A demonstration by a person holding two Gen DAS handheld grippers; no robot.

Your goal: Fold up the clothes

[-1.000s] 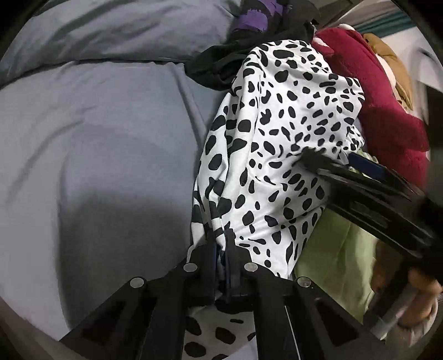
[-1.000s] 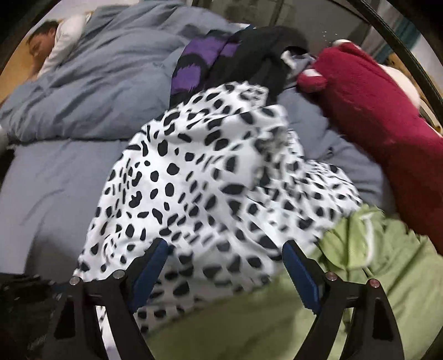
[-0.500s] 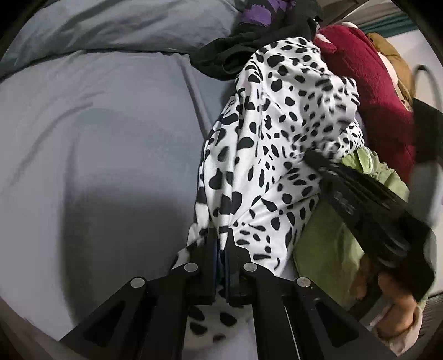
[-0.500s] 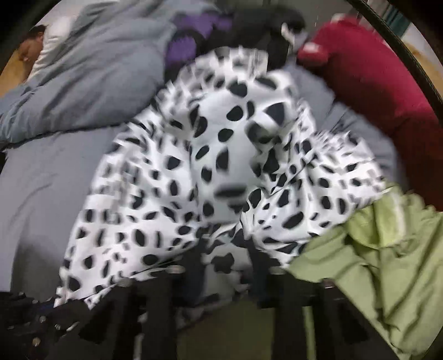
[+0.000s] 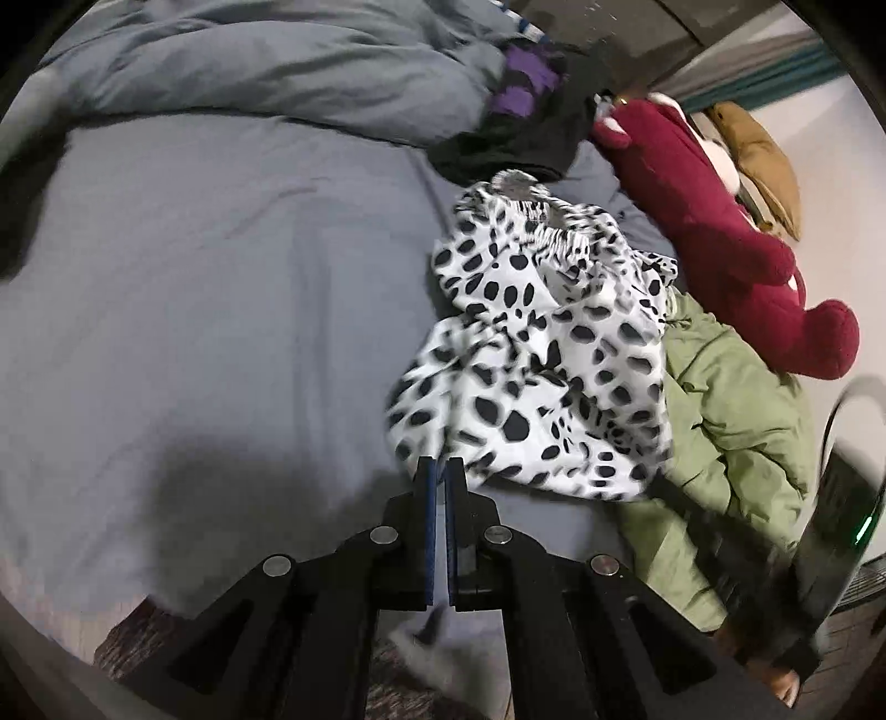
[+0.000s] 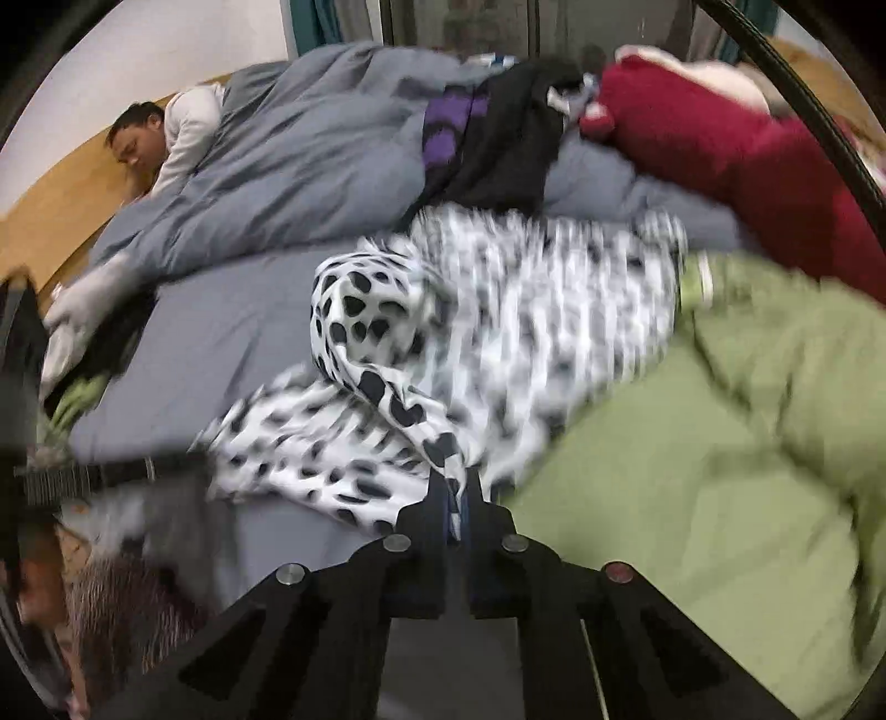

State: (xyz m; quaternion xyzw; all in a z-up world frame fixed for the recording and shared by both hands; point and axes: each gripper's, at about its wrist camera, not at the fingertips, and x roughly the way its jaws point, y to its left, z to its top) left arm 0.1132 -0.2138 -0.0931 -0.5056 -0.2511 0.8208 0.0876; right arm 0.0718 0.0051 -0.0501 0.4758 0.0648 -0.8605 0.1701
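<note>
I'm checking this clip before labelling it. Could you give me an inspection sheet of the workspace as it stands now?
Surface: grey bed sheet, wrinkled.
Job's things: spotted garment bunched beside green jacket.
Clutter: red plush toy, black and purple clothes, grey duvet.
Grippers: left gripper shut on spotted garment's edge; right gripper has just closed on spotted garment, cloth between its jaws.
Cables: nothing seen.
Surroundings: a person lying under the duvet.

A bed [image 5: 194, 288] covered by a grey sheet is filling most of both views. At the upper left of the right wrist view, a wooden headboard [image 6: 61, 194] is being backed by a white wall [image 6: 183, 39].
</note>
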